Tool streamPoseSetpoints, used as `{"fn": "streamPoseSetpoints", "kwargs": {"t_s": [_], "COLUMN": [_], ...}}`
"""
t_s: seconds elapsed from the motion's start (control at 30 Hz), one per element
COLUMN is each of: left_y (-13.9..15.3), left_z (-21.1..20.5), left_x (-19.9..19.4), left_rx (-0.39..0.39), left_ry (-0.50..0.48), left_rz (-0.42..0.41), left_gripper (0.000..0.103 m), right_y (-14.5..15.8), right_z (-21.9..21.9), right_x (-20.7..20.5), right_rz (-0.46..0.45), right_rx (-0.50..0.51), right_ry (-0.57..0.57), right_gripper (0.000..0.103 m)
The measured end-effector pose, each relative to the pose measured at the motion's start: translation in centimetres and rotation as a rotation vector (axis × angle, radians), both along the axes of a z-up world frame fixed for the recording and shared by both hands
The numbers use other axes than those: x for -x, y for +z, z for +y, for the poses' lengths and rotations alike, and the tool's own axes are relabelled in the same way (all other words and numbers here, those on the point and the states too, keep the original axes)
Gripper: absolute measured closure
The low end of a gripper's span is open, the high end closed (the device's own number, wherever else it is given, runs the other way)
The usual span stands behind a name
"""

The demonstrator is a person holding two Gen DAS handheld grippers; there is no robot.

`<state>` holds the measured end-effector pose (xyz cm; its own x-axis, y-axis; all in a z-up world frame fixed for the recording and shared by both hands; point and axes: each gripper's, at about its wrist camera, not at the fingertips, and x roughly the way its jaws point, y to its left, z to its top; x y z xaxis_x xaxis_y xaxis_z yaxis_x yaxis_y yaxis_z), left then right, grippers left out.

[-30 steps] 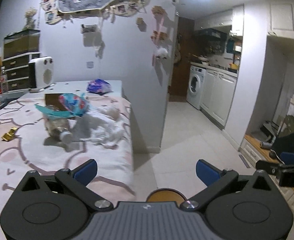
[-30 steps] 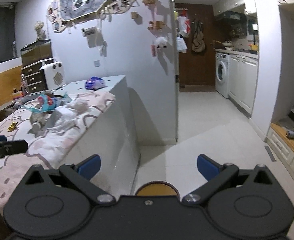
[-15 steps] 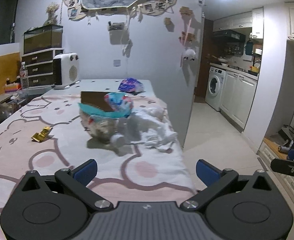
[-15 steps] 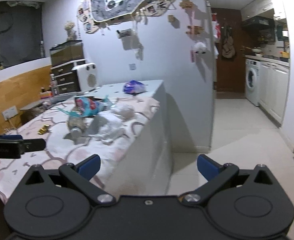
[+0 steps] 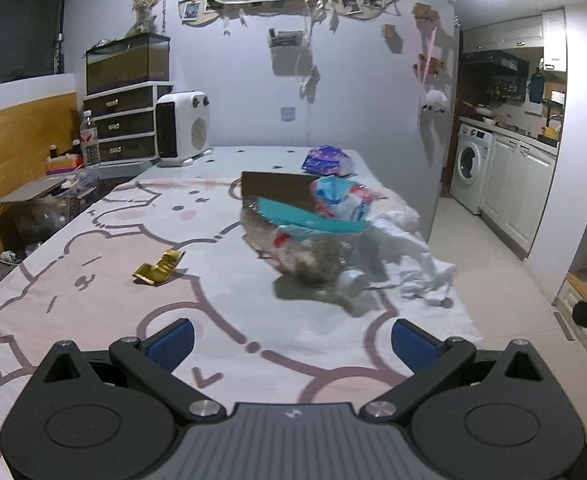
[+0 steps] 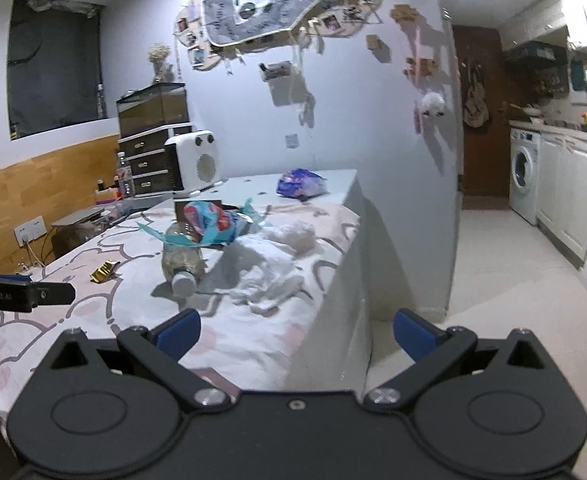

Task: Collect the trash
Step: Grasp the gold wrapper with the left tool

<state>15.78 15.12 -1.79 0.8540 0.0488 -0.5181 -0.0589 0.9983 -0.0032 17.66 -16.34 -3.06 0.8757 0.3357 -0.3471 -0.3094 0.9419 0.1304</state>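
Observation:
Trash lies on a table with a pink cartoon cloth (image 5: 93, 280). A clear plastic bottle (image 5: 317, 264) lies on its side, white cap toward me, under a teal and red-blue wrapper (image 5: 333, 208). Crumpled white tissue (image 5: 409, 256) sits to its right, a gold foil wrapper (image 5: 159, 268) to its left, a purple packet (image 5: 325, 160) at the far end. My left gripper (image 5: 291, 340) is open and empty, short of the bottle. My right gripper (image 6: 295, 330) is open and empty at the table's right corner, with the bottle (image 6: 181, 264) and tissue (image 6: 269, 276) ahead.
A white heater (image 5: 181, 134) and drawers (image 5: 123, 124) with a glass tank stand at the table's far left. A brown card (image 5: 277, 190) stands behind the bottle. The wall (image 6: 373, 140) runs along the table's far end. Open tiled floor (image 6: 513, 264) leads right to a washing machine (image 6: 523, 178).
Both grippers have swung left and moved up to the table. The trash pile now sits closer and nearer the middle of both views. Both stay open.

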Motion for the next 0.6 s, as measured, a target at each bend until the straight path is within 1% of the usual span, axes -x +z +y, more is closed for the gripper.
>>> {"fn": "streamPoseSetpoints", "kwargs": {"t_s": [0.17, 0.23, 0.33, 0.37, 0.43, 0.5, 0.6], "left_y": [-0.4, -0.4, -0.3, -0.3, -0.4, -0.6, -1.1], "left_z": [2.8, 4.3, 6.6, 7.4, 8.8, 10.3, 12.1], "left_x": [-0.6, -0.9, -1.8, -2.1, -2.9, -4.0, -5.8], "left_rx": [-0.009, -0.015, -0.019, -0.020, -0.023, -0.023, -0.003], "left_ry": [0.021, 0.031, 0.048, 0.051, 0.050, 0.041, 0.014], "left_rz": [0.018, 0.019, 0.021, 0.021, 0.024, 0.031, 0.051], "left_gripper": [0.000, 0.000, 0.000, 0.000, 0.000, 0.000, 0.000], "right_y": [0.5, 0.8, 0.9, 0.9, 0.8, 0.6, 0.2], "right_z": [3.3, 4.8, 6.8, 7.5, 8.7, 10.0, 11.9], "right_x": [-2.0, -3.1, -4.4, -5.0, -6.2, -7.3, -8.6], "right_rz": [0.010, 0.022, 0.013, 0.017, 0.033, 0.043, 0.044], "right_rx": [0.005, 0.009, 0.023, 0.026, 0.011, 0.007, 0.026], "right_ry": [0.074, 0.081, 0.069, 0.079, 0.112, 0.127, 0.131], "right_gripper": [0.000, 0.000, 0.000, 0.002, 0.008, 0.008, 0.013]}}
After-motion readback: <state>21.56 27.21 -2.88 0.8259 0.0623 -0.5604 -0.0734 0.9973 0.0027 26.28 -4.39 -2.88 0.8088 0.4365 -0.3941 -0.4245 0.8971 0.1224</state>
